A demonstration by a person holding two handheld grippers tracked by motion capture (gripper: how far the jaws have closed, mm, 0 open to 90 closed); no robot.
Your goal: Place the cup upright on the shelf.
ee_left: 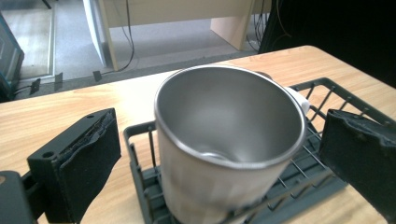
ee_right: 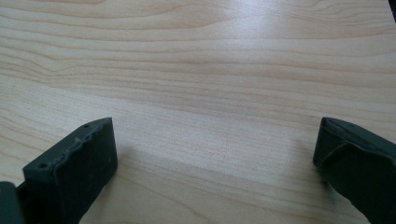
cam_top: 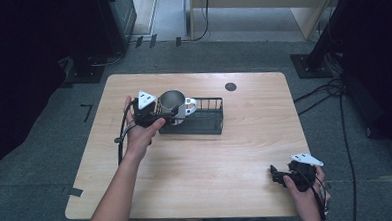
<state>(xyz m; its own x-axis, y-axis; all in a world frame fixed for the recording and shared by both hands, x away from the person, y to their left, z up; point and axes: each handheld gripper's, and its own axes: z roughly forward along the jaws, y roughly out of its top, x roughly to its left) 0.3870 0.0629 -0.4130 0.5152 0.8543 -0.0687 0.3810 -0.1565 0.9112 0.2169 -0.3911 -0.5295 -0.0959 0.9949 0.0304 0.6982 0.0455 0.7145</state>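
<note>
A steel mug (cam_top: 172,102) with a white handle (cam_top: 191,105) stands in the left end of a black wire rack (cam_top: 204,121) on the wooden table (cam_top: 211,160). My left gripper (cam_top: 165,118) is at the mug from the left. In the left gripper view the mug (ee_left: 224,140) leans a little and stands between the two pads (ee_left: 88,158), with a gap on each side, so the left gripper (ee_left: 219,140) is open around it. My right gripper (cam_top: 277,174) rests near the table's front right corner. It is open over bare wood (ee_right: 215,140).
A small dark round disc (cam_top: 230,86) sits in the tabletop behind the rack. The rack's right half (ee_left: 322,100) holds nothing. Cables (cam_top: 328,92) lie on the floor to the right, and a light wooden desk (cam_top: 259,2) stands beyond the table.
</note>
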